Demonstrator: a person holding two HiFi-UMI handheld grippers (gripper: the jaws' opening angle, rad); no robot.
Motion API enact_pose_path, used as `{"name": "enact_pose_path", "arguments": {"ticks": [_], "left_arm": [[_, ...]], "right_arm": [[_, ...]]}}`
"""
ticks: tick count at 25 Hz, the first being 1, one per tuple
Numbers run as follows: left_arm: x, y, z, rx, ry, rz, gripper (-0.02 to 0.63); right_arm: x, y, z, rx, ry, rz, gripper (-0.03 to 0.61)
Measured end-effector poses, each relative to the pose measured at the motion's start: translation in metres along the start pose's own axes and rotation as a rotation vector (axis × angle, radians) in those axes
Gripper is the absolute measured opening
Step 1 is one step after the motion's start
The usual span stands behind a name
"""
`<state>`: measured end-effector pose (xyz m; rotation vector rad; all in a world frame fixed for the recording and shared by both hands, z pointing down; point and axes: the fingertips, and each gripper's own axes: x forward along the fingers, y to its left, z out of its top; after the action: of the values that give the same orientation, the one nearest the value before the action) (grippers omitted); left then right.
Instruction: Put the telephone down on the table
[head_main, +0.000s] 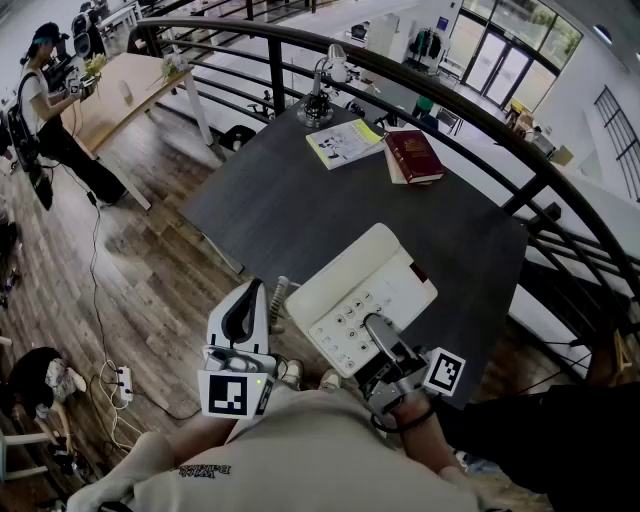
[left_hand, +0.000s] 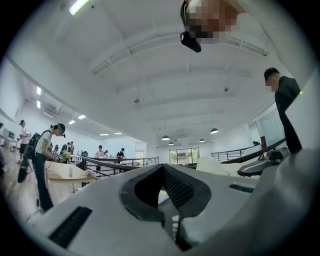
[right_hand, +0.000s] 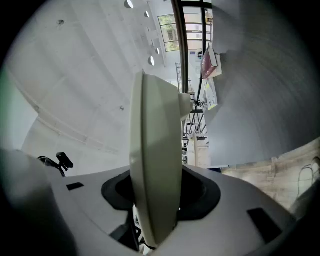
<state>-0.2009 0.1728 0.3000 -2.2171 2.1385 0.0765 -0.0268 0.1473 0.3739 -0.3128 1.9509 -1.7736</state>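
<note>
Dark table (head_main: 290, 200); right tongs (head_main: 378, 332) grip telephone (head_main: 350, 285) (near end); left tongs (head_main: 243, 312) closed.

table (head_main: 300, 205) centre free, books (head_main: 413, 155) far edge

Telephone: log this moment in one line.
telephone: held over table, not yet down | right tongs: shut on telephone | left tongs: shut
</note>
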Motion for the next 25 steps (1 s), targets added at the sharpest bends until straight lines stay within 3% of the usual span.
{"name": "enact_pose_path", "arguments": {"ticks": [25], "left_arm": [[0.033, -0.062, -0.02, -0.009, 0.049, -0.122, 0.003]], "right_arm": [[-0.049, -0.017, 0.039, -0.04, -0.082, -0.069, 0.184]]}}
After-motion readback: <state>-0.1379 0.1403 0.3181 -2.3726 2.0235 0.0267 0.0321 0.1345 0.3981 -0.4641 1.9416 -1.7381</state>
